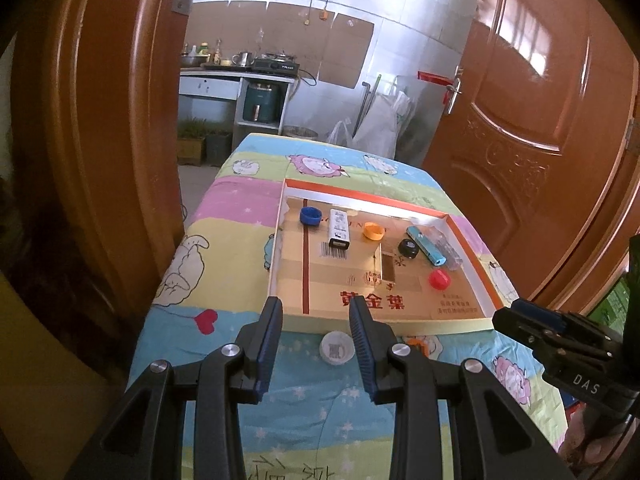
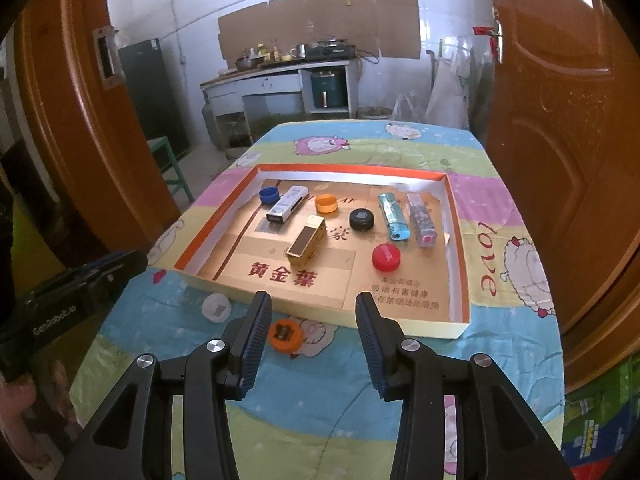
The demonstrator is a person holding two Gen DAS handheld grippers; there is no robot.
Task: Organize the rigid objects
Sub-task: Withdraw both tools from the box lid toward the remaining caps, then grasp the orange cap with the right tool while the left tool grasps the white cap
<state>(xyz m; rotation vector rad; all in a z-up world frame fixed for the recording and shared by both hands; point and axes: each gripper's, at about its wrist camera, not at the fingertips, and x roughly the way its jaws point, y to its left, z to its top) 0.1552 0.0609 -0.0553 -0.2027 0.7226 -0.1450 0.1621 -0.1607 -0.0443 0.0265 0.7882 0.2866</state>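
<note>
left gripper (image 1: 316,322) is hovering with jaws spread wide, holding nothing, low over the cartoon bedsheet (image 1: 224,216) at the near edge of the cardboard tray (image 1: 474,248). right gripper (image 2: 314,318) is likewise gaping wide and empty, sitting just short of the same tray edge.

white cap (image 1: 337,348) is lying on the sheet between the left jaws, at 6 o'clock from the tray's near wall, outside it. orange cap (image 2: 285,335) is lying just beside the right gripper's left finger, at roughly 7 o'clock from the tray centre, also outside. these two look like the only loose items left.

inside the tray: blue cap (image 2: 269,195) at 10 o'clock, white box (image 2: 287,204) next to it, a second orange cap (image 2: 326,203) at 12, black cap (image 2: 362,219) near centre, teal lighter (image 2: 394,216) and clear lighter (image 2: 420,220) at 2 o'clock, red cap (image 2: 386,257) at 4, gold box (image 2: 306,242) in the middle.

judgement: step in hand is picking up the white cap. it's shallow, so going straight down, pads flat across the rim, closing slowly so it isn't squirting out. sheet is soft, so avoiding pinching fabric. lifting clear over the tray wall before releasing. right one should shift left to centre on its cap.
</note>
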